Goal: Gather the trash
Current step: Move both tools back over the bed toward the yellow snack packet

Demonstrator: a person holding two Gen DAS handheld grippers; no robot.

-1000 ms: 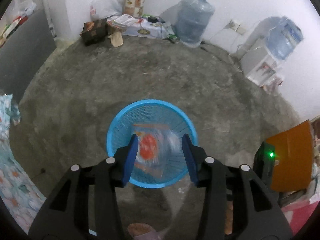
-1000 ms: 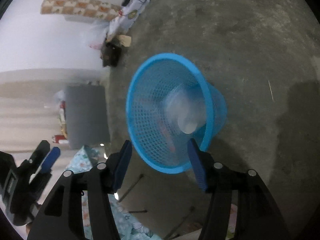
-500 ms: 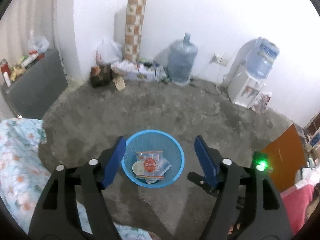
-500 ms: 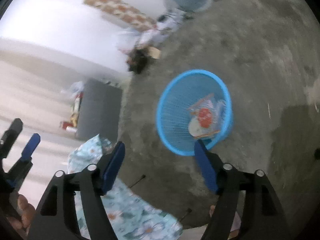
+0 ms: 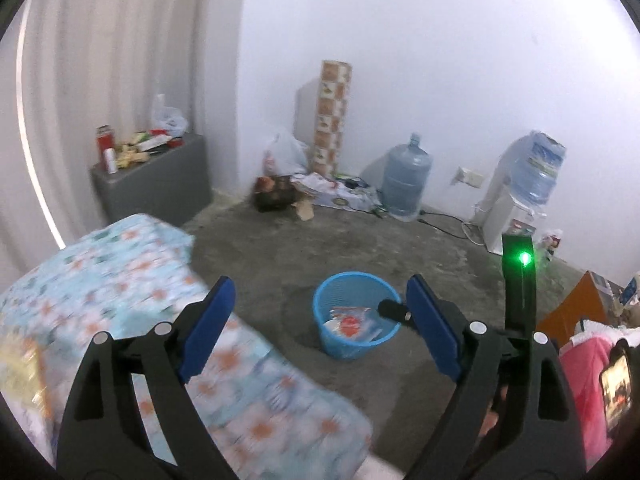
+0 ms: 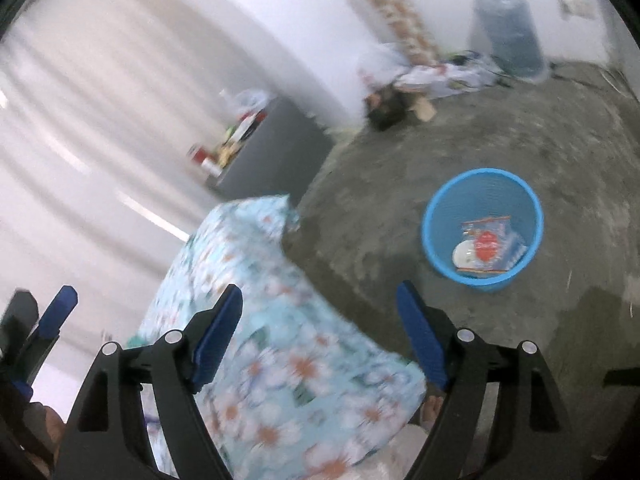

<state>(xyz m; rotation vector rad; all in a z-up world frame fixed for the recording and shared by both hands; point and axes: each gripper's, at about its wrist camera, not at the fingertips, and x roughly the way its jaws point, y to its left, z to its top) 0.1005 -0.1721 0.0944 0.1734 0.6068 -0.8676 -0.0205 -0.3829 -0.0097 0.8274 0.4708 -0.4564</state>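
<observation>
Left gripper point(image 5: 320, 312) spread wide, blue pads point(image 5: 210, 330) far apart, holding nothing, raised above the bed point(image 5: 132, 280) edge and facing the room. Right gripper point(image 6: 320, 328) equally wide and bare, tilted, hanging over the bed's floral sheet near its floor-side edge. Blurred by motion in the right wrist view.

Blue mesh bin point(image 5: 356, 328) upright on the concrete floor point(image 5: 320, 248), well apart from the walls, near the bed's corner. Inside, at the bottom: a printed wrapper point(image 6: 490, 246) with a red round mark, lying flat, and a white disc point(image 6: 464, 256) touching its edge. Exact nature of the disc hard to tell.

Along the far wall: grey cabinet point(image 5: 160, 184) in the left corner, loaded with bottles and packets; patterned roll point(image 5: 332, 116) standing upright; plastic bag point(image 5: 282, 156) just beside it; water jug point(image 5: 406, 178) on the floor; dispenser point(image 5: 516, 204) with a second jug on top, near the right edge of the floor. Papers and a dark box between the bag and the jug.

Green light point(image 5: 524, 258) glowing on a black upright part at the right of the left wrist view
</observation>
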